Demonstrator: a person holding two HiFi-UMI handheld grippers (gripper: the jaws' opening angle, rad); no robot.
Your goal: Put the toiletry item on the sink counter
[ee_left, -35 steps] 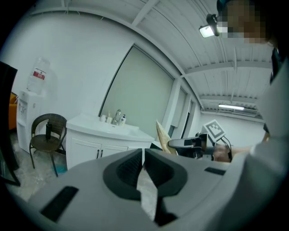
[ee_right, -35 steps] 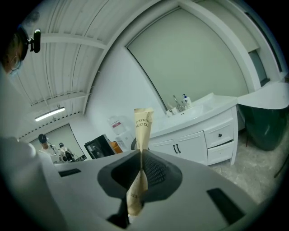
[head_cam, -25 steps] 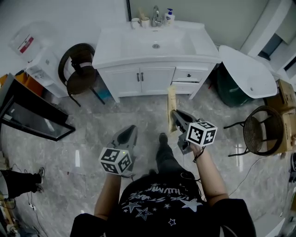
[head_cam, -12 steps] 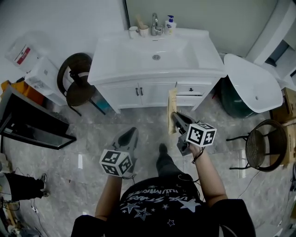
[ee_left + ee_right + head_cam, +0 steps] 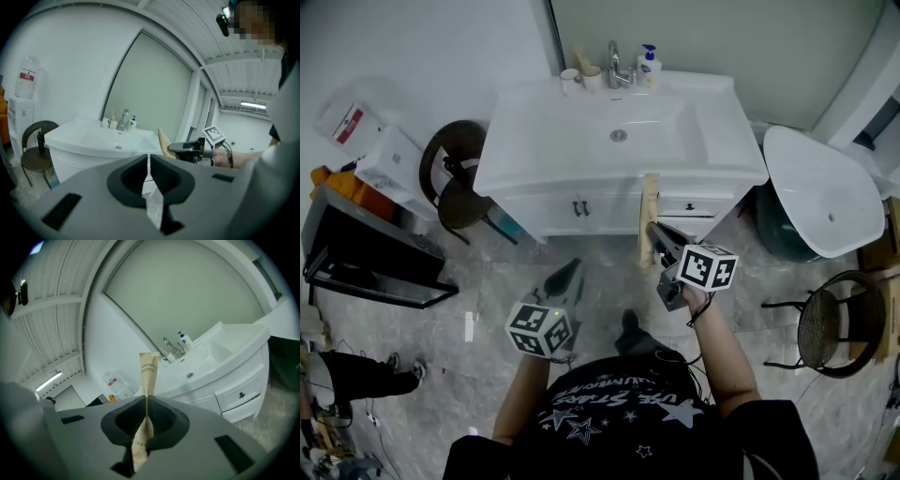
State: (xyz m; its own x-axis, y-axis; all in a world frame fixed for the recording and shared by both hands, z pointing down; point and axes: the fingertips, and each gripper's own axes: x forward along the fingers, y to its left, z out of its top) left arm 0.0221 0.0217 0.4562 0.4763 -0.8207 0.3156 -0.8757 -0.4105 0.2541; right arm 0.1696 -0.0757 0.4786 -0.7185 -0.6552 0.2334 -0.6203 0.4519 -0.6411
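**A:** Where does it have to go?

**B:** Onto the white counter (image 5: 511,155) ahead of me, the wide vanity top with the basin (image 5: 619,131) sunk in its middle. The flat margins left and right of the basin are bare, so I judge those the places to set it down.

**A:** Why not the far edge?

**B:** That strip is taken. The faucet (image 5: 614,58) stands there by the wall, with a soap bottle (image 5: 649,64) to its right and two cups (image 5: 571,81) to its left.

**A:** And the thing itself?

**B:** The toothbrush packet (image 5: 648,211) is in my right hand-held gripper (image 5: 652,230). It is up in the air in front of the counter's near edge, towards the right, and not yet over the top. The jaws pinch it low down, so most of its length stands beyond the tips. I think that leaves a free end to lay down first. It looks like thin paper, so it may flop once let go.

**A:** Your other hand?

**B:** The left hand-held gripper (image 5: 572,269) has its jaws pressed together with nothing in them. It hangs over the floor, left of the packet and nearer to me, out of the way. This job needs only one grip.
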